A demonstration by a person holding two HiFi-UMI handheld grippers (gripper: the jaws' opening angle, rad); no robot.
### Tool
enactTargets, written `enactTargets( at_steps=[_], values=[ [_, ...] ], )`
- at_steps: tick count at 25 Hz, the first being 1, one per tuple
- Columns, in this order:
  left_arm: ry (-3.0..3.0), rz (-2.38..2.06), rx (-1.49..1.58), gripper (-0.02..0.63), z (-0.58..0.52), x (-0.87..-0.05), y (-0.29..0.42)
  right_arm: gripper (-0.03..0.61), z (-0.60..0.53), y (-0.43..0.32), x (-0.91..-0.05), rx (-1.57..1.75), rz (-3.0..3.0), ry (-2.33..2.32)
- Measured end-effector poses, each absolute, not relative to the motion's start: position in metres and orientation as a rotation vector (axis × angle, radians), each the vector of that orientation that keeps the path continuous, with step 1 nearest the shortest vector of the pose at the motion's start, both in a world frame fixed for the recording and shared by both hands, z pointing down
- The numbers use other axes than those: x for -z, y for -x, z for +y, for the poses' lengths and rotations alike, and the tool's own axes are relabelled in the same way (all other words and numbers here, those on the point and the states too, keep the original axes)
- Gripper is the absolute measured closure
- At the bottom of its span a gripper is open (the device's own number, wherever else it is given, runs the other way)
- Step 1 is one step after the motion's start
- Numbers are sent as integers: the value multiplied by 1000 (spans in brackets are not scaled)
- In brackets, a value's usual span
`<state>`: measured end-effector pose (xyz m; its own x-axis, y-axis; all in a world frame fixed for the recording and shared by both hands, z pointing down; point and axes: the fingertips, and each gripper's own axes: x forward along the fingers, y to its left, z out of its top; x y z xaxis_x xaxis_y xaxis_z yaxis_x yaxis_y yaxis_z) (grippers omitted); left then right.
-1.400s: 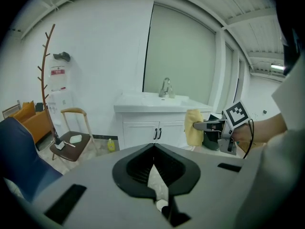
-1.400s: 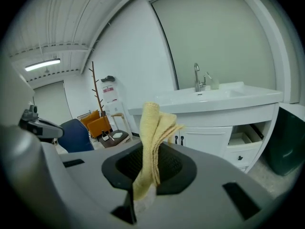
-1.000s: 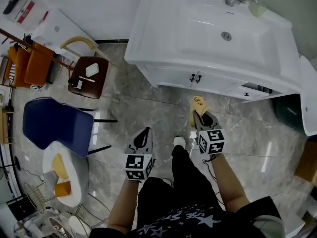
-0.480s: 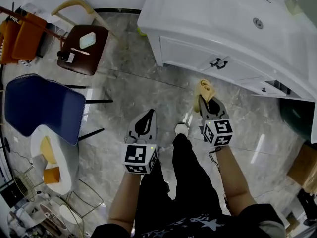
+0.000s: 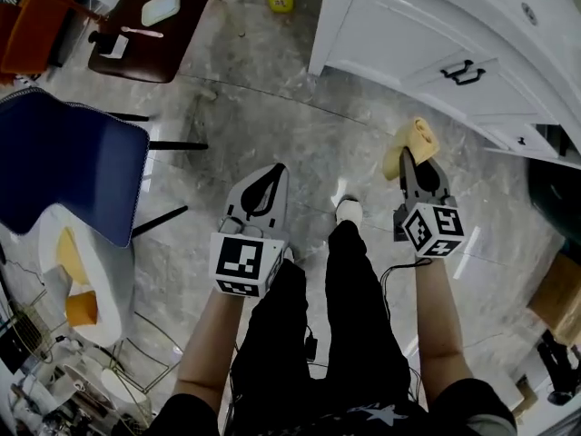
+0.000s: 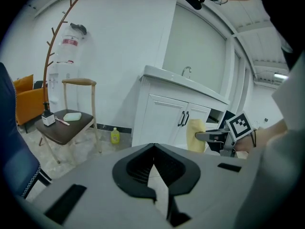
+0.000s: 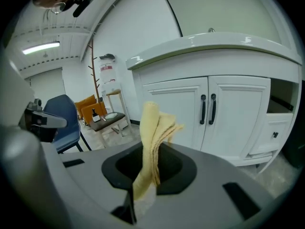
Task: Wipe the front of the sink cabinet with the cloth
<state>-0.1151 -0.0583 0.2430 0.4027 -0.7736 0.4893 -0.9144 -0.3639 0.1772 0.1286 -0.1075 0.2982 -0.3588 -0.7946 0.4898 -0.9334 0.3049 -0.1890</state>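
The folded pale-yellow fabric cloth [image 5: 413, 137], judged light and limp, is clamped by its lower end in the right gripper [image 5: 408, 160], at 2 o'clock in the head view. That bunched hold suits it. The white sink cabinet [image 5: 427, 44] stands beyond at 1 o'clock, untouched. The left gripper [image 5: 266, 182] is clenched on nothing.

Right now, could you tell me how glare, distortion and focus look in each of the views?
Head view: evenly lit, with pale glare streaks on the glossy marble floor. Left gripper view: fisheye, dark corners, the sink cabinet bowed. Right gripper view: same bowing on the countertop; the yellow cloth is sharp.
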Motion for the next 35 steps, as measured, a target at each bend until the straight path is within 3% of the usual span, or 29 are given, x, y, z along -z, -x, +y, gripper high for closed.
enactTargets(
  at_steps=[13,27,35],
  values=[
    [-2324,-1587,-339,597,-128,-351,158,515,-196,-96,-384,-467,-2530,-1500],
    [-2568,-1673,-154,597,-200,-360,152,515,-265,-83,-350,-218,-2761,-1553],
    [-2642,-1726,-121,597,-192,-316,168,515,-272,-49,-294,-22,-2789,-1489]
  ],
)
